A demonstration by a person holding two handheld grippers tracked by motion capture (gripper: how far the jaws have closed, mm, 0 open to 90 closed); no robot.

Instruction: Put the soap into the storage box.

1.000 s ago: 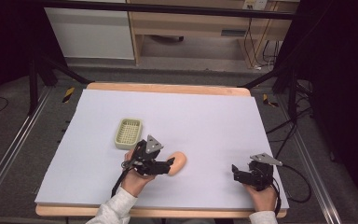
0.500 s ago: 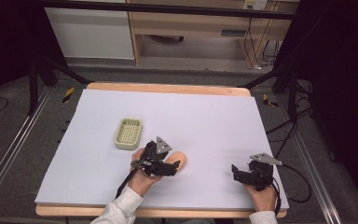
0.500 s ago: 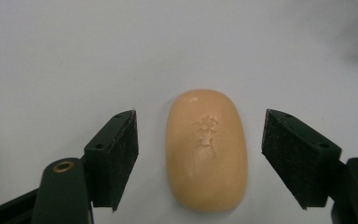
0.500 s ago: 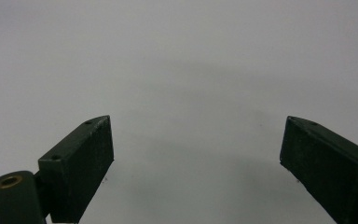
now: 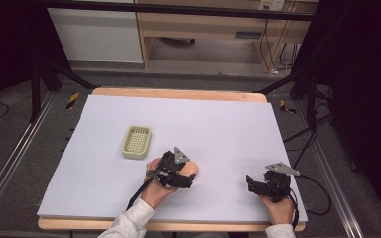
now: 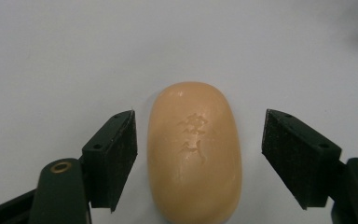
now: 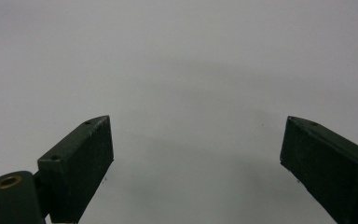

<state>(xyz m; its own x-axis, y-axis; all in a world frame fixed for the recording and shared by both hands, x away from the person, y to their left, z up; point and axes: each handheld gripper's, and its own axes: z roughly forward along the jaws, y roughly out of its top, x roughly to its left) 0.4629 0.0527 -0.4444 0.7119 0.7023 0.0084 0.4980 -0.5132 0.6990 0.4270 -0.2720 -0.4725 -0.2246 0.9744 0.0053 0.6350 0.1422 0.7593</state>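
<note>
Orange soap (image 6: 195, 151), embossed, lies between left gripper (image 6: 199, 156) fingers, untouched.

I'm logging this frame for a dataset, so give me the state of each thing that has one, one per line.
Left hand-held gripper: open, jaws on either side of the soap, not touching it.
Right hand-held gripper: open, nothing between its jaws.
Soap bar: lying flat on the table, embossed face up, not gripped.
Soap dish: upright on the table, empty, apart from the soap.
</note>
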